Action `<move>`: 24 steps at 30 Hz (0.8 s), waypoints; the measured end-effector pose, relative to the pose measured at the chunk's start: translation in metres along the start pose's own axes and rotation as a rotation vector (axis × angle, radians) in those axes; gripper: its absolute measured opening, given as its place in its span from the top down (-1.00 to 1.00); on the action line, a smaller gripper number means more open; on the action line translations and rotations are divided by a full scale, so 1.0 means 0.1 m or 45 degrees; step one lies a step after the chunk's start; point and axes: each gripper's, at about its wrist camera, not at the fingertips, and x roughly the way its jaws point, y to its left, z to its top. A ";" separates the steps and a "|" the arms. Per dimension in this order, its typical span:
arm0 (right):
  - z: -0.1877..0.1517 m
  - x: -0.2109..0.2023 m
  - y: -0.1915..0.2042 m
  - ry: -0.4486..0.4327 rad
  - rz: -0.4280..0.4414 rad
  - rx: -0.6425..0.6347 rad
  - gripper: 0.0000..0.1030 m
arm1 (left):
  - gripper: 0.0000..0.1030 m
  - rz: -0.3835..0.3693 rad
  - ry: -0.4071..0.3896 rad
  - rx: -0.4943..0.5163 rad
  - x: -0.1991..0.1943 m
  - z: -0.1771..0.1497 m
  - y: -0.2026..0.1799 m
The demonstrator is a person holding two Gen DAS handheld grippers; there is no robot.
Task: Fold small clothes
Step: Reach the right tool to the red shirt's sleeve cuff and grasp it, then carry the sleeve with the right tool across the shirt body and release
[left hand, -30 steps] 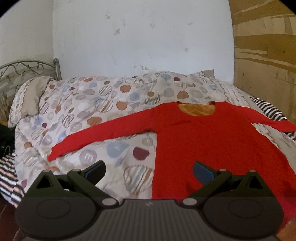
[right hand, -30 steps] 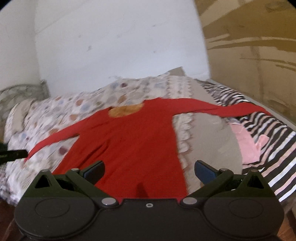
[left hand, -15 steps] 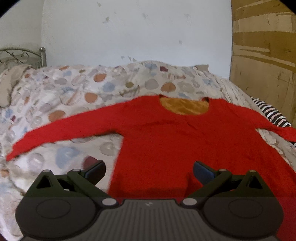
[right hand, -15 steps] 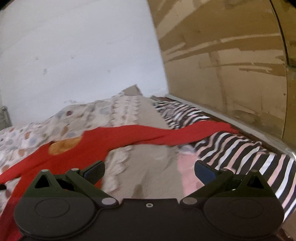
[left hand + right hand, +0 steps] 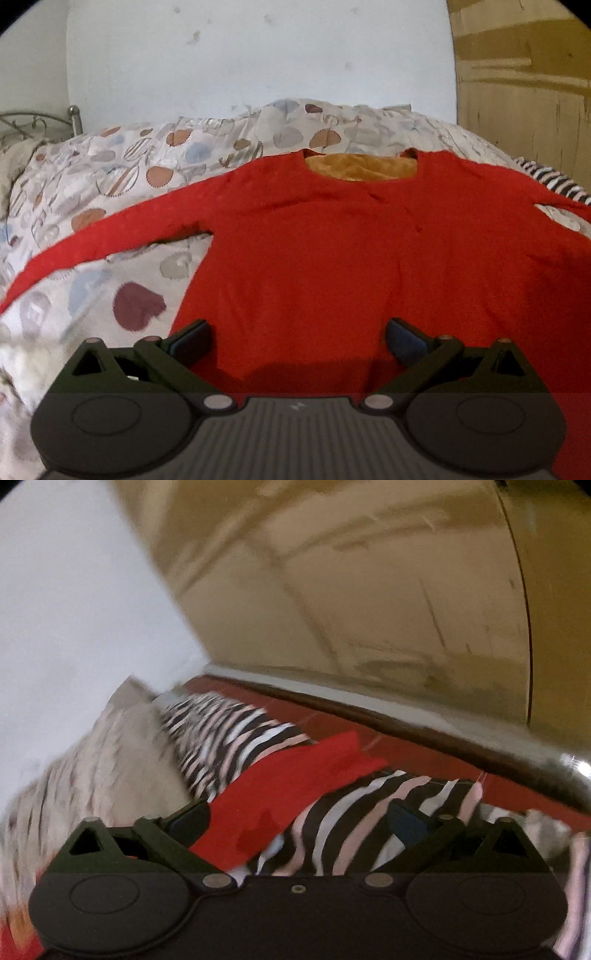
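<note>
Red top point(image 5: 332, 258) flat on bed point(image 5: 92, 206), likely soft and light; pinch its sleeve cuff point(image 5: 343, 753); both grippers' fingers point(image 5: 192, 338) spread, empty.

We find no words, numbers or brand names that can be read in either view. The only mark is a small pale emblem on the ribbed body of the left hand-held gripper point(image 5: 296, 334), near the bottom centre of the left wrist view, too small to make out. The right wrist view is blurred and shows no lettering.
</note>
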 end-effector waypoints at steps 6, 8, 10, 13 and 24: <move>0.08 0.42 -0.14 0.024 -0.059 0.315 -0.43 | -1.00 -0.026 -0.031 -0.041 0.01 -0.07 0.06; 0.11 0.50 -0.08 0.022 -0.055 0.299 -0.43 | -1.00 -0.028 -0.033 -0.044 0.01 -0.08 0.06; 0.13 0.60 -0.04 0.043 -0.049 0.286 -0.43 | -1.00 -0.030 -0.034 -0.048 0.02 -0.08 0.06; 0.06 0.72 -0.03 0.034 -0.069 0.286 -0.41 | -1.00 -0.025 -0.039 -0.046 0.02 -0.08 0.06; 0.07 0.53 0.16 -0.111 -0.029 0.132 0.79 | -1.00 -0.017 -0.049 -0.042 0.01 -0.09 0.05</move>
